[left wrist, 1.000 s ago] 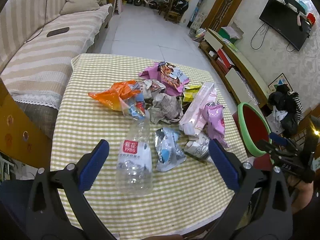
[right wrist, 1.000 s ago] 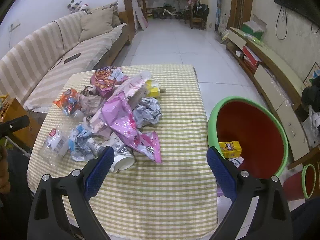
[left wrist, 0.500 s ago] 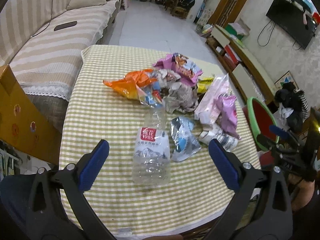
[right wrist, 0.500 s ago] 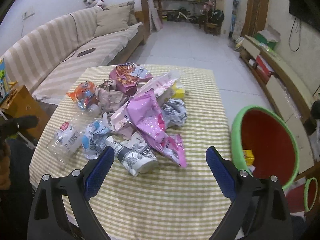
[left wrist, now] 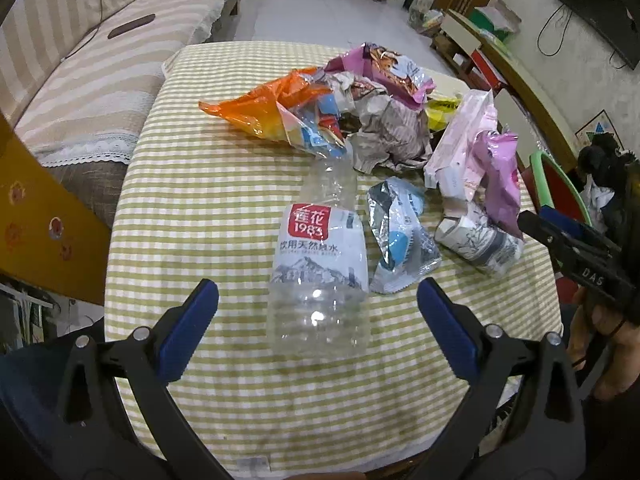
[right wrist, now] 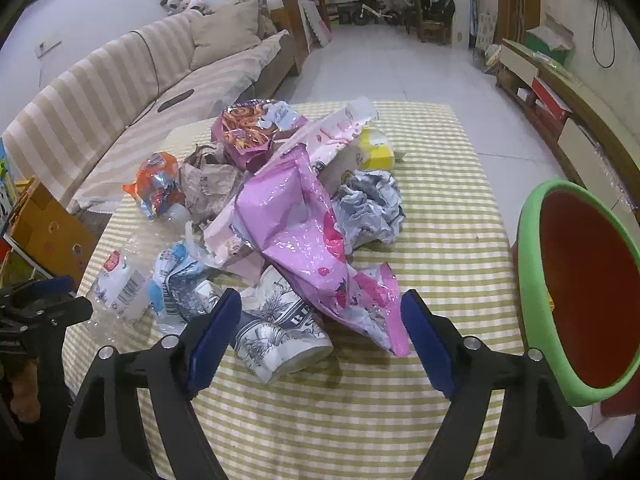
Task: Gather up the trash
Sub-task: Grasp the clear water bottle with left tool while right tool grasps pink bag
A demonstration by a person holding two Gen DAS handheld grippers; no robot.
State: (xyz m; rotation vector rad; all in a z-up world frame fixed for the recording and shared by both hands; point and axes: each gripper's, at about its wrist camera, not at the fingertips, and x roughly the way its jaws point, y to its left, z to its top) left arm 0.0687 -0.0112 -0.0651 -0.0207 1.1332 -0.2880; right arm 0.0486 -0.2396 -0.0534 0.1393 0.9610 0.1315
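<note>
While both tools hang above the near edge of a green-and-cream checked table (left wrist: 192,184), the stock reads, left to right:

Left gripper (left wrist: 318,300): jaws spread wide, holding nothing, the base of the bottle lying between the blue pads (left wrist: 188,328) without touching them.

Clear plastic bottle (left wrist: 320,264): on its side, red-and-white label up, neck toward the heap.

Orange snack bag (left wrist: 260,110): far left of the heap, beyond the bottle neck.

Silver-blue wrapper (left wrist: 400,236): just beside the bottle.

Crumpled newspaper (left wrist: 392,136): centre of the heap, a purple snack bag (left wrist: 388,66) behind it.

Printed paper cup (right wrist: 280,332): on its side, mouth toward the camera.

Pink plastic bag (right wrist: 304,224): draped over the cup.

Right gripper (right wrist: 320,320): jaws wide, empty, with cup and pink bag end between the pads.

Red bin with green rim (right wrist: 536,304): off the table's right edge, tilted.
</note>
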